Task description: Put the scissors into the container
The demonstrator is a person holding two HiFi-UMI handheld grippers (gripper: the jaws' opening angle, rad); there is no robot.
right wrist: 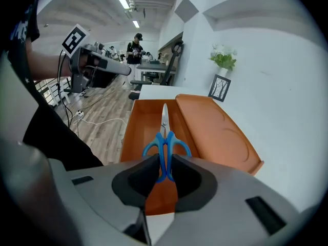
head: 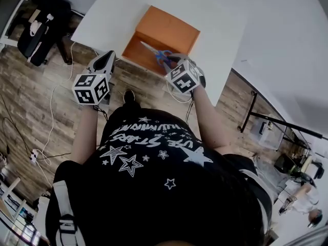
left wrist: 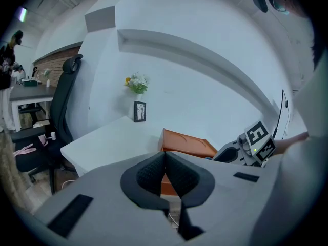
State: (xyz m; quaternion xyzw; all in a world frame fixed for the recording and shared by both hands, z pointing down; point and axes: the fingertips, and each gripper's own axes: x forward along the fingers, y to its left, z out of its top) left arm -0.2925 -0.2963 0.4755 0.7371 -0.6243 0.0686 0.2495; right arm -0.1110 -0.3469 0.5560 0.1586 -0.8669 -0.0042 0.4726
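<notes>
Here the right gripper, jaws pinching the scissors, hangs over the orange container; left gripper jaws together.

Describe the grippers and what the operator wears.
Both the left gripper and right gripper have pale grey bodies with black textured pads. Each carries a white cube of black square markers. The person wears a black short-sleeved T-shirt printed with white stars.

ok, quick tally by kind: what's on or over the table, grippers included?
Scissors: 1
Orange container: 1
Picture frame: 1
Plant: 1
Grippers: 2 (left gripper, right gripper)
Total: 6
</notes>
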